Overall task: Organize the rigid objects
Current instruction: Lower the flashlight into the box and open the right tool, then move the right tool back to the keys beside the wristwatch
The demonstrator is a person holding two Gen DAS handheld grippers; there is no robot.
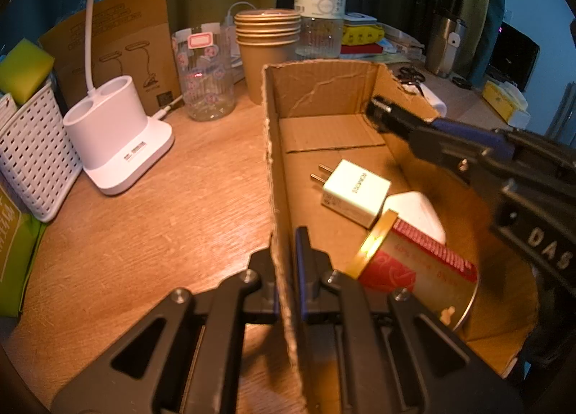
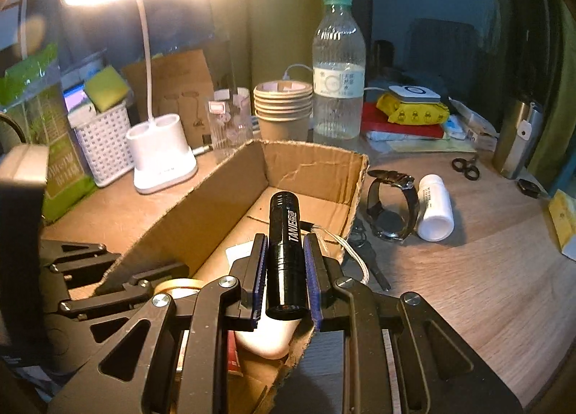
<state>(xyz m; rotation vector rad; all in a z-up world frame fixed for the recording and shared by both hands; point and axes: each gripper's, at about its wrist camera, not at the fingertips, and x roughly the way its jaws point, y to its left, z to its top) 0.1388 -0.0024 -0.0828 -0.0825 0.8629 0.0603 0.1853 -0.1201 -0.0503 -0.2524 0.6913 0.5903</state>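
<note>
An open cardboard box (image 1: 316, 90) (image 2: 309, 165) sits on the wooden desk. My left gripper (image 1: 286, 255) is shut on the box's left wall, pinching the cardboard edge. Inside lie a white plug charger (image 1: 354, 192), a white block (image 1: 417, 212) and a red and gold tin (image 1: 414, 266) on its side. My right gripper (image 2: 286, 244) is shut on a black flashlight (image 2: 286, 248), held lengthwise above the box interior. In the left wrist view the flashlight (image 1: 381, 109) reaches in over the box's right wall. Outside the box lie a wristwatch (image 2: 390, 205) and a white pill bottle (image 2: 435, 208).
Behind the box stand stacked paper cups (image 1: 268, 39), a water bottle (image 2: 338, 75), a patterned glass (image 1: 205, 72), a white lamp base (image 1: 115, 133) and a white basket (image 1: 32, 147). Scissors (image 2: 466, 167), a steel tumbler (image 2: 518, 136) and books (image 2: 403, 118) lie to the right. Keys (image 2: 367, 255) rest beside the box.
</note>
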